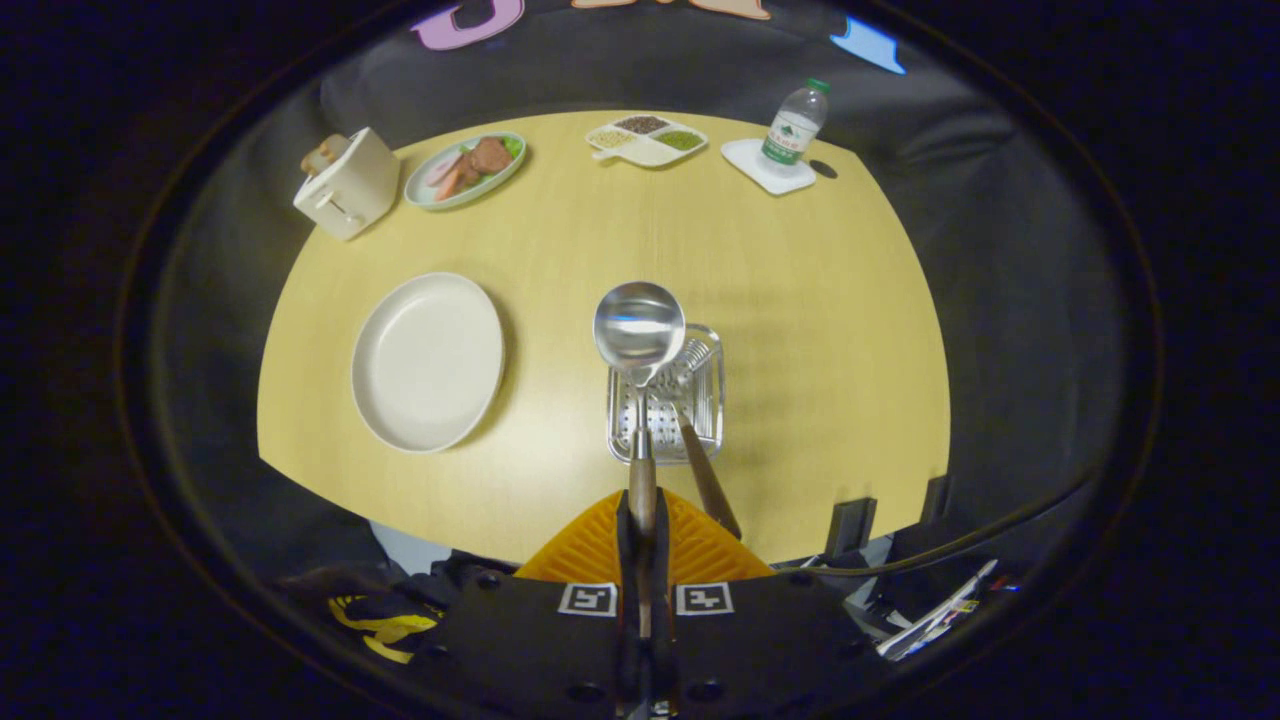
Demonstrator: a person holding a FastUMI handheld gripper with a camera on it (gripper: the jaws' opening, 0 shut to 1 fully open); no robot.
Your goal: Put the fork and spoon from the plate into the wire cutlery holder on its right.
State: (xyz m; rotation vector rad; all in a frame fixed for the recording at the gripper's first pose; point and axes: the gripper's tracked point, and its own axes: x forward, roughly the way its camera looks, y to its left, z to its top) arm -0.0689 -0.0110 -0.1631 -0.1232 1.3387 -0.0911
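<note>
My gripper (642, 520) is shut on the wooden handle of a spoon (639, 325). The spoon points away from me, and its shiny bowl hangs above the far left corner of the wire cutlery holder (700, 400). Inside that holder stands the fork (700, 460), tines down at the far end and its wooden handle leaning out toward my fingers on the right. Left of the holder lies the white plate (428, 360), with nothing on it.
Along the table's far side stand a toaster (347, 183), a green plate of food (466, 170), a divided dish of grains (647, 139) and a water bottle (795, 125) on a white coaster. Two dark clamps (850, 525) grip the near edge at the right.
</note>
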